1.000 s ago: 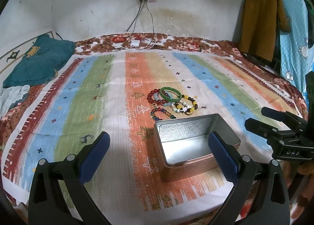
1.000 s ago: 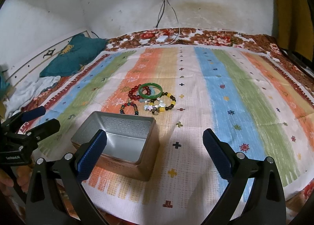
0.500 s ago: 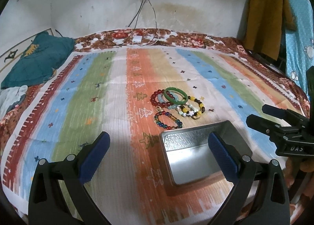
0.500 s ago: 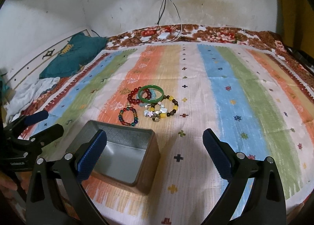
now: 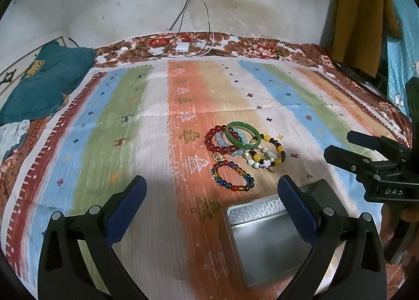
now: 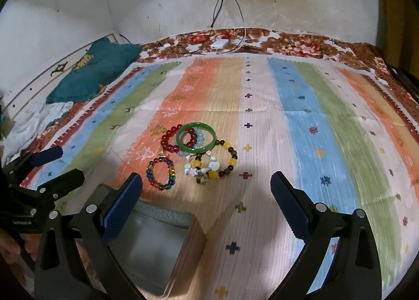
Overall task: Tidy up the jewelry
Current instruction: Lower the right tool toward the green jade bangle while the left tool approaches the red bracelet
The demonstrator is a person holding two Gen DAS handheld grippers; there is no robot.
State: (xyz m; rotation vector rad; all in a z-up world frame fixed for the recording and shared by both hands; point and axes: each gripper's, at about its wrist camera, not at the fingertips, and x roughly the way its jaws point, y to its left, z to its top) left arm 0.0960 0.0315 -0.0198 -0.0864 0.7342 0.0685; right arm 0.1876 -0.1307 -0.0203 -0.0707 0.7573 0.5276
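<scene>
A pile of bracelets lies on the striped cloth: a green bangle [image 5: 243,134] [image 6: 196,140] on top of a red bead bracelet [image 5: 215,140] [image 6: 172,140], a yellow-and-brown bead bracelet [image 5: 272,152] [image 6: 222,161], and a multicoloured bead bracelet [image 5: 231,177] [image 6: 161,173] nearest me. An open, empty metal tin [image 5: 267,242] [image 6: 152,245] stands in front of the pile. My left gripper [image 5: 212,211] is open and empty above the cloth, left of the tin. My right gripper [image 6: 207,207] is open and empty above the tin's far right corner, short of the bracelets.
The striped cloth [image 5: 157,116] covers a floral bed against a white wall. A teal pillow [image 5: 44,82] and white cloth lie at the far left. A charger and cables [image 5: 183,47] lie at the far edge. Clothes [image 5: 361,17] hang at the right.
Both grippers have moved forward and tilted down toward the bracelets. The tin has slid lower in both views and the bracelets appear nearer. Both grippers stay open.
</scene>
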